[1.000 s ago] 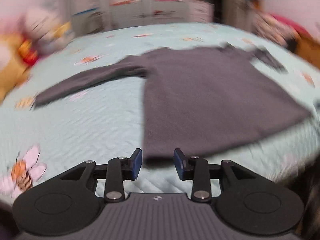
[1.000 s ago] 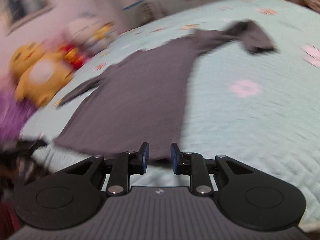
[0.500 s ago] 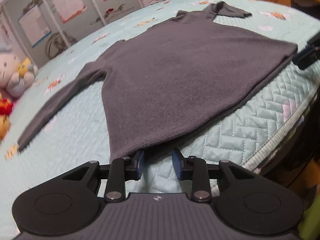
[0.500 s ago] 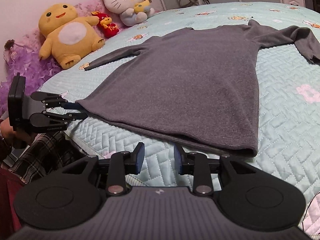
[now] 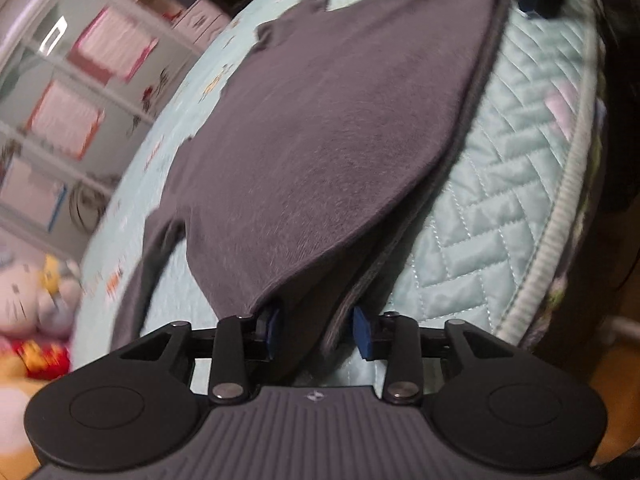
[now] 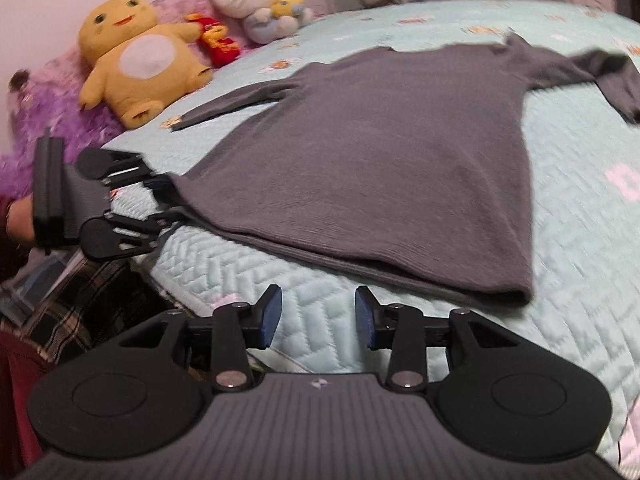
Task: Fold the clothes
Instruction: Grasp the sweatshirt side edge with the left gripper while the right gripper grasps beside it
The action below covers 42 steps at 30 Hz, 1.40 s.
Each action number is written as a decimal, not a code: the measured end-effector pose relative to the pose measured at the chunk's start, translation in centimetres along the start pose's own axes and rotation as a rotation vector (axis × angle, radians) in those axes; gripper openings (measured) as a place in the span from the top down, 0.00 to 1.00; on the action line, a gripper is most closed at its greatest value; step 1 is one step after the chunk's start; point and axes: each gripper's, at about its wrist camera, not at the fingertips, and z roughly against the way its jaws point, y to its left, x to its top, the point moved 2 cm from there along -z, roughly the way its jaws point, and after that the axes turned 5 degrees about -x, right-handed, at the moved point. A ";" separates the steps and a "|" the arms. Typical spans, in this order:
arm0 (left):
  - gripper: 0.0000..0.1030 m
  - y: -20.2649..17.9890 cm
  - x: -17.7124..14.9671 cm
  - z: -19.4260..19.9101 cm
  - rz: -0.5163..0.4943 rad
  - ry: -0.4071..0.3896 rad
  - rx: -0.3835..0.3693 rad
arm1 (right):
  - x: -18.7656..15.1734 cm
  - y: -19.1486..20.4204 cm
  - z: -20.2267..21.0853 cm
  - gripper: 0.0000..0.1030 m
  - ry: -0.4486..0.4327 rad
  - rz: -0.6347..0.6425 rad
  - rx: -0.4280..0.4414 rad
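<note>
Left gripper [image 5: 316, 330]: fingers apart, the hem corner of the grey sweater [image 6: 380, 168] between them; actual contact is hard to judge.
Right gripper [image 6: 316, 316]: fingers apart, nothing held, just short of the hem.
Sweater: spread flat on the quilted bed [image 6: 580, 220].
Far: plush toys [image 6: 136, 60].

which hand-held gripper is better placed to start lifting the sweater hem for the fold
Left. The left hand-held gripper already has the grey sweater's hem corner between its open fingers, at the quilt's edge. The right hand-held gripper is open over bare quilt, short of the hem.
</note>
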 end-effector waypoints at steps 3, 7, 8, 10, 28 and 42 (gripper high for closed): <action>0.97 -0.7 -0.2 0.3 -0.028 -0.001 -0.019 | 0.2 2.0 -0.5 0.60 -0.003 0.107 0.026; 0.99 -0.6 -0.3 1.0 -0.022 0.014 -0.067 | 0.3 3.4 -1.2 0.60 0.000 0.178 0.025; 0.99 -0.4 -0.3 1.3 -0.008 0.014 -0.085 | 0.4 3.7 -1.4 0.60 0.000 0.196 0.024; 0.99 -0.1 -0.5 1.9 0.003 0.012 -0.113 | 0.4 4.4 -1.8 0.60 0.002 0.231 0.024; 0.99 1.2 0.0 1.8 0.010 0.013 -0.164 | 4.5 13.5 -7.6 0.60 -0.111 0.409 0.252; 0.98 1.7 -0.5 1.3 -0.036 0.004 -0.176 | 3.5 14.5 -10.0 0.59 -0.073 0.455 0.212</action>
